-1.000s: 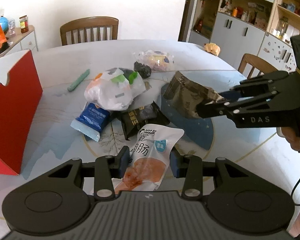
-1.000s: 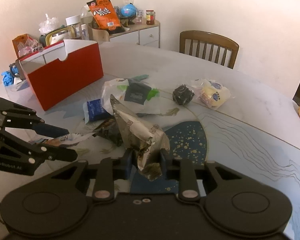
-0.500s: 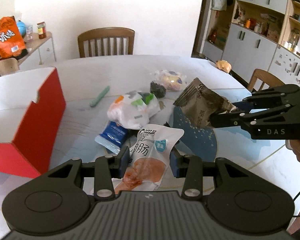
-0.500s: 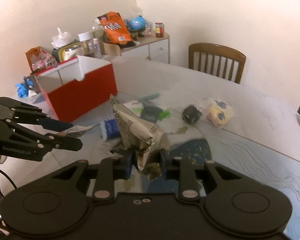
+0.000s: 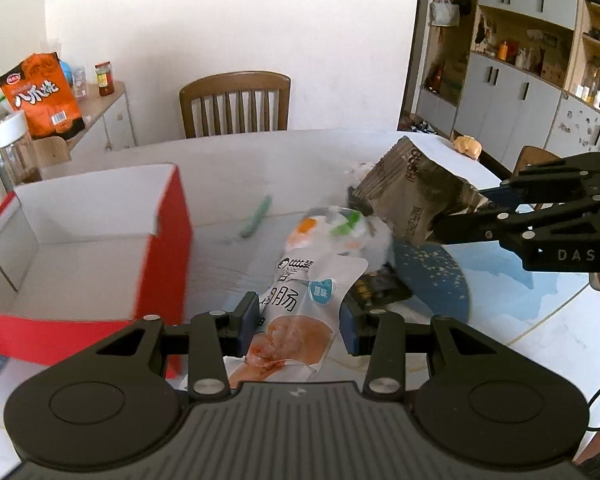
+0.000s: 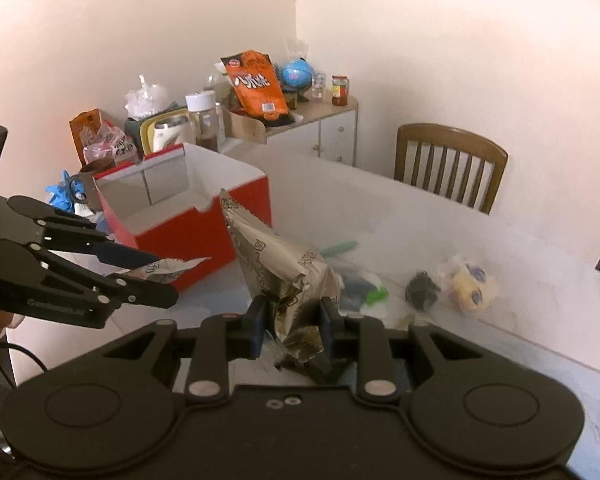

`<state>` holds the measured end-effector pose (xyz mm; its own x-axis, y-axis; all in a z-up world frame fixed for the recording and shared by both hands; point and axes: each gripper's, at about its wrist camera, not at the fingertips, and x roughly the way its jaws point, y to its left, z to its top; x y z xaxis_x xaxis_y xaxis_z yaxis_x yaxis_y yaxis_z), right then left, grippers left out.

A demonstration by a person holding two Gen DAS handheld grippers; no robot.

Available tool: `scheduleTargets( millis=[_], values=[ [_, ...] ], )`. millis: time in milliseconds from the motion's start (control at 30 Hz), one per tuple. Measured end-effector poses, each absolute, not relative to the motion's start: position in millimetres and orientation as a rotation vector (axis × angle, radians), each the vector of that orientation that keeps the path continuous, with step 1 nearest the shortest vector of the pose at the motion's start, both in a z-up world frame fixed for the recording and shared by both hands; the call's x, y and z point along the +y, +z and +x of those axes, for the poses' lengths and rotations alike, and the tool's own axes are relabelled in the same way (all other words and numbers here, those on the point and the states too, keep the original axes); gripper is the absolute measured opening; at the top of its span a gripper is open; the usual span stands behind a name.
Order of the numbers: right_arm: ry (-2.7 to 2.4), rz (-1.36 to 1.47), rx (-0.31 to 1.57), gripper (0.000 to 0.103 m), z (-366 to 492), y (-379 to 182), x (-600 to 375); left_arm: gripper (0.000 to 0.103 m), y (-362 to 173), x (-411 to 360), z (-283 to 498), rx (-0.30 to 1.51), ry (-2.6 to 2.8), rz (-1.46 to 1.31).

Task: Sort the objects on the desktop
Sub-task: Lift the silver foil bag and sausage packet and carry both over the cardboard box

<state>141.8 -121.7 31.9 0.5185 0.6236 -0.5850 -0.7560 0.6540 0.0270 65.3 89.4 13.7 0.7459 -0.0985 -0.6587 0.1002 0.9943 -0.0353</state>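
My left gripper (image 5: 299, 325) is shut on a white sausage packet (image 5: 300, 312) and holds it above the table, right of an open red box (image 5: 100, 240). My right gripper (image 6: 293, 322) is shut on a crumpled gold-brown snack bag (image 6: 276, 268), held in the air. The right gripper shows in the left wrist view (image 5: 460, 216) with the bag (image 5: 412, 196). The left gripper shows in the right wrist view (image 6: 156, 276) with its packet (image 6: 168, 266), next to the red box (image 6: 188, 216).
On the round table (image 5: 236, 160) lie a white plastic bag (image 5: 336, 232), a green stick (image 5: 256, 216), a dark packet (image 5: 376, 288), a black lump (image 6: 422, 290) and a yellow-filled clear bag (image 6: 470, 286). A chair (image 5: 236, 104) stands behind. A cluttered sideboard (image 6: 324, 120) stands by the wall.
Both grippers have risen and moved left toward the red box with their packets. The box's open inside has come into view.
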Motion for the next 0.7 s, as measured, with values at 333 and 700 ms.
scheduleTargets(
  millis=[333,700],
  values=[
    [0.834,-0.247,0.551,0.027,130,52,-59,0.040,39,150,62,0.695,-0.100,0.009],
    [0.874,-0.221,0.525,0.027,130,69,11,0.040,59,219,67,0.667,-0.044,0.023]
  ],
)
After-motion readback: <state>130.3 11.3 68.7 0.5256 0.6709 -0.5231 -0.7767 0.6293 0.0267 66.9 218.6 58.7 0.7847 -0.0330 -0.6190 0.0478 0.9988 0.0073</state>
